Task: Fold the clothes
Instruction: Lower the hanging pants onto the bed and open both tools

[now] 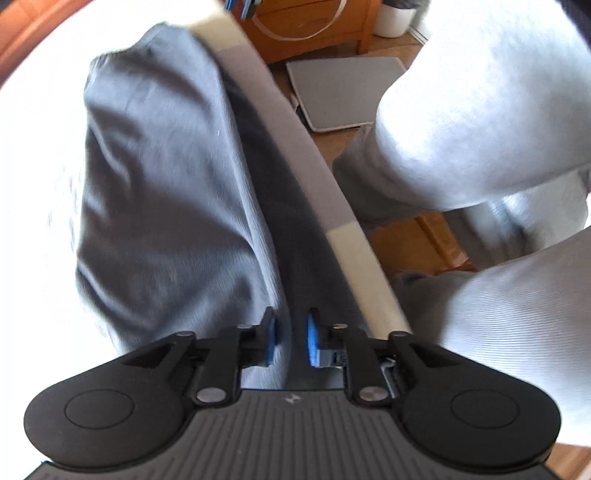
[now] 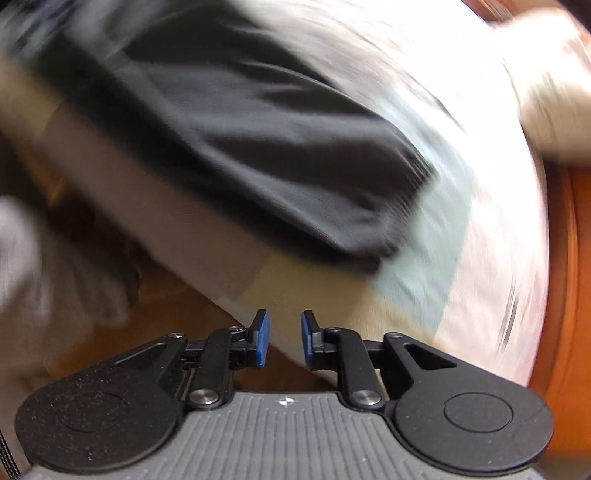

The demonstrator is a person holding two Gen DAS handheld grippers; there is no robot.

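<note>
A grey garment (image 1: 159,177) lies lengthwise on a white surface (image 1: 40,147), with a darker fold along its right side near the surface's edge. My left gripper (image 1: 292,338) points down over the garment's near end. Its blue pads (image 1: 312,343) stand apart and nothing is pressed between them. In the blurred right wrist view the same garment (image 2: 251,147) looks dark grey, with one end lying on a pale blue cloth (image 2: 424,258). My right gripper (image 2: 284,339) hangs open over the surface's beige edge, holding nothing.
A beige and grey padded edge (image 1: 280,110) borders the surface. Beyond it are a wooden floor, a grey mat (image 1: 343,92), a wooden cabinet (image 1: 314,22) and a person's light grey clothing (image 1: 480,110). An orange wooden frame (image 2: 569,258) runs along the far side.
</note>
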